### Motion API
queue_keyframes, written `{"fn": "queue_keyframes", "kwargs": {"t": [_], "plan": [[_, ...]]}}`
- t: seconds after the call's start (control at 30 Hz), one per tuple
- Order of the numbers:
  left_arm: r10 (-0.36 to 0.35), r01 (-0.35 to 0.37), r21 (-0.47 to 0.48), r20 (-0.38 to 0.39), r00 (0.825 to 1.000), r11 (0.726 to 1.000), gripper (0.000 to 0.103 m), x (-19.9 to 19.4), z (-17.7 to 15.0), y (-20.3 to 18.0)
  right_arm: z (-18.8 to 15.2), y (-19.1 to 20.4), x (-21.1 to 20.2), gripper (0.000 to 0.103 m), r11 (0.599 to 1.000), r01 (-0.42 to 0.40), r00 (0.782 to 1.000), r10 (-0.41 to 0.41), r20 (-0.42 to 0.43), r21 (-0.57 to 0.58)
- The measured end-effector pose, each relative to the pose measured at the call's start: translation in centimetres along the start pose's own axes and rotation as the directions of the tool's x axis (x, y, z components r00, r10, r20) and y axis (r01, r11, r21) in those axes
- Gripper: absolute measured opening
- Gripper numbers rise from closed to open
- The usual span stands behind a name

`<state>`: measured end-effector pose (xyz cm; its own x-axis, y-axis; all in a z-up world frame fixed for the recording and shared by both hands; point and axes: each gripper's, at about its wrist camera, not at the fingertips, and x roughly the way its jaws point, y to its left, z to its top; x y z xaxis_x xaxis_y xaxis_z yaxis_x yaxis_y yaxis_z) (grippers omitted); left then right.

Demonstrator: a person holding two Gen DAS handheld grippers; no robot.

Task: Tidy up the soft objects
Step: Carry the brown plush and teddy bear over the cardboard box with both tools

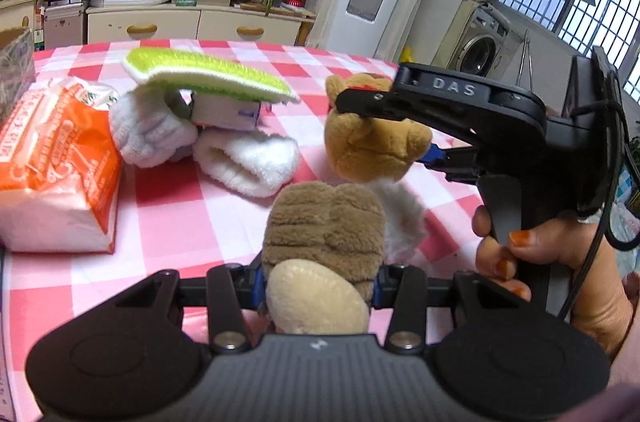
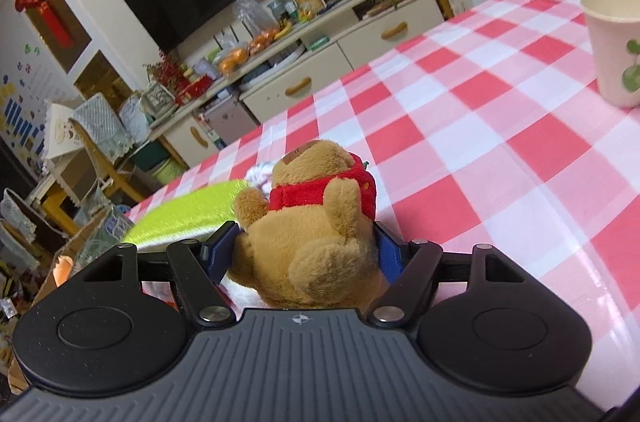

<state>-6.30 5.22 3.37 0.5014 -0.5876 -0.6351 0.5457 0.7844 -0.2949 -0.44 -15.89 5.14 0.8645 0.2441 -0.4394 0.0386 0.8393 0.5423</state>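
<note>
Both grippers loaded. Left gripper (image 1: pixel 318 286) is clenched on a brown-and-cream plush (image 1: pixel 324 226), pads pressing its sides low on the body, so the toy stands up between the fingers and blocks most of the near view. Something white and fluffy (image 1: pixel 400 218) pokes out behind it; part of the same toy or a separate item, can't tell from here.

Right gripper (image 2: pixel 308 254) has the tan bear in a red top (image 2: pixel 316 222) between its blue pads (image 2: pixel 386 254), jaws wide because the bear's body is bulky. In the left wrist view the same bear (image 1: pixel 372 142) is held just above the checked tablecloth (image 1: pixel 192 222), clear of the pile.

Not yet sorted, on the table: two rolled white towels (image 1: pixel 244 158), a green-and-white pad (image 1: pixel 208 74) resting on a small box on top of them, an orange-and-white tissue pack (image 1: pixel 56 174) at the left. Paper cup (image 2: pixel 612 46) sits well apart on the far right.

My read: both toys are mid-carry and lifted so they don't drag the towels. No obvious bin or target spot in either view.
</note>
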Motion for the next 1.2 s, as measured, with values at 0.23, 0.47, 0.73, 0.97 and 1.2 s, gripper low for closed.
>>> {"fn": "queue_keyframes", "kwargs": {"t": [0.23,0.47,0.73,0.97,1.2], "plan": [[-0.011,0.013,-0.031,0.067,0.998,0.999,0.043,-2.0,1.0,1.1,0.7,1.1,-0.5,0.089,1.0,-0.01,0.999,0.011,0.052,-0.019],[-0.002,0.014,-0.075,0.147,0.989,0.997,0.043,-4.1,2.3,2.6,0.8,1.5,0.0,0.089,0.998,-0.027,0.998,0.029,0.052,-0.048],[0.04,-0.01,-0.128,0.231,0.972,0.992,0.043,-7.0,3.4,4.9,1.0,2.4,0.0,0.089,0.992,-0.079,0.996,0.083,0.043,-0.101],[0.108,-0.051,-0.193,0.295,0.949,0.98,0.043,-9.8,4.1,7.5,0.8,4.6,0.9,0.089,0.971,-0.165,0.986,0.168,0.001,-0.171],[0.235,-0.135,-0.289,0.35,0.907,0.948,0.043,-12.9,4.3,11.4,-0.4,8.5,2.4,0.089,0.922,-0.281,0.96,0.271,-0.075,-0.265]]}}
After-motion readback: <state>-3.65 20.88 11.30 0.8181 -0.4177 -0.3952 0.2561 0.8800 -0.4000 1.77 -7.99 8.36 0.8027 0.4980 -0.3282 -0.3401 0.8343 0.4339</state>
